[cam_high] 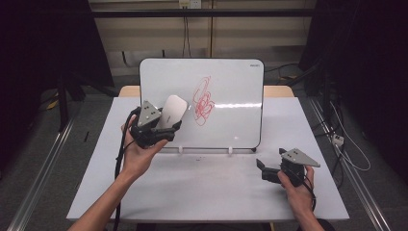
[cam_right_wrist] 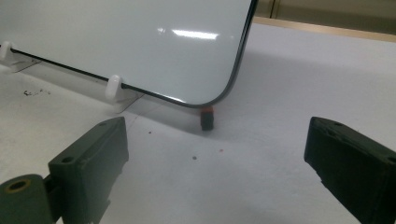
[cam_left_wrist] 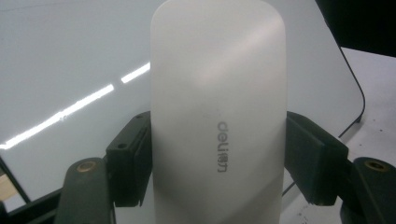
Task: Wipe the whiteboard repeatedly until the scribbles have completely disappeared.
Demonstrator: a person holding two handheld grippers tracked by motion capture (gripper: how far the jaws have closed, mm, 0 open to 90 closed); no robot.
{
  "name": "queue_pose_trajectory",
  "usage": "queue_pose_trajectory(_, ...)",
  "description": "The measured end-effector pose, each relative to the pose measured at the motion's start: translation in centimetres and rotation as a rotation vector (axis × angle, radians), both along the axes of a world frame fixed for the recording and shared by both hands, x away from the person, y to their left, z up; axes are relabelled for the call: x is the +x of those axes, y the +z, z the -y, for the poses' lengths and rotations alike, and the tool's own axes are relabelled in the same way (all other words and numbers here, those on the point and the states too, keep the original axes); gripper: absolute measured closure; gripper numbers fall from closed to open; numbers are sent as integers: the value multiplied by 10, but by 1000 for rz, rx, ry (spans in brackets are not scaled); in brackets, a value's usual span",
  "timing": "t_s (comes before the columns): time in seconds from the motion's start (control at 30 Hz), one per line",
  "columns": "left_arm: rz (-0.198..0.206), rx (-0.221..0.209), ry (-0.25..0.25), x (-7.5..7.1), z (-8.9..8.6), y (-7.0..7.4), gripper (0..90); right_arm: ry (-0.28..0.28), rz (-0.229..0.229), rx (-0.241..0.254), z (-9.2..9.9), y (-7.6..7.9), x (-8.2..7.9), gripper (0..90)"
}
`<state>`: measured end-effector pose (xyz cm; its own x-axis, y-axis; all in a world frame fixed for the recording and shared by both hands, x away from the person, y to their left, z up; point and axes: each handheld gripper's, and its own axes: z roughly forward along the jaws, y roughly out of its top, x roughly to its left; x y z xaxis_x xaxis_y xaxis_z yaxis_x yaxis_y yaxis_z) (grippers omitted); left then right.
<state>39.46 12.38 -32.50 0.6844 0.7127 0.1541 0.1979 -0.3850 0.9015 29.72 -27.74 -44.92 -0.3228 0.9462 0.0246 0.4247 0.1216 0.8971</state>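
**Eraser gripped, lined up on the scribble**

Eraser [cam_high: 172, 111] sits in the left gripper [cam_high: 166, 126], jaws clamped on its two long sides about mid-length, pads tight against the white shell in the left gripper view [cam_left_wrist: 217, 112]. It's held up off the table [cam_high: 202, 192], in front of the left part of the whiteboard [cam_high: 231, 86], long axis tilted up and to the right. Side grip leaves the flat face free to meet the board, which looks like the point of it. Whether it touches the board yet, can't tell.

Red scribble [cam_high: 203, 102] is just right of the eraser, near board centre. Likely next: press and sweep right over it.

Board stands near upright on small white clip feet [cam_right_wrist: 113, 87], so hard pushing could tip or slide it.

Right gripper [cam_high: 269, 171] rests low on the table near the board's lower right corner, jaws wide apart with nothing between them. Parked, maybe ready to brace the board. A small red-topped cap [cam_right_wrist: 207, 117] stands on the table just below that corner.
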Motion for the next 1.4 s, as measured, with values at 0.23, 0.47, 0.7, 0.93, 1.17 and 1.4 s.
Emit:
queue_pose_trajectory(0.23, 4, -1, 5, 14, 10, 5, 310, 2, 1, -7, -1, 0, 0, 64)
queue_pose_trajectory(0.47, 20, 0, 14, 27, 17, 14, 310, -4, -3, -2, -1, 0, 0, 64)
queue_pose_trajectory(0.7, 48, 27, 17, 39, 27, 24, 310, -6, -3, 3, 0, 0, 1, 64)
queue_pose_trajectory(0.93, 56, 48, 24, 50, 37, 27, 310, -8, -6, 5, -1, 0, 2, 64)
queue_pose_trajectory(1.17, 63, 92, 47, 65, 47, 24, 310, -1, -7, 5, -1, 0, 1, 63)
queue_pose_trajectory(1.4, 64, 127, 87, 79, 54, 22, 310, 7, -5, 5, 0, 0, 0, 63)
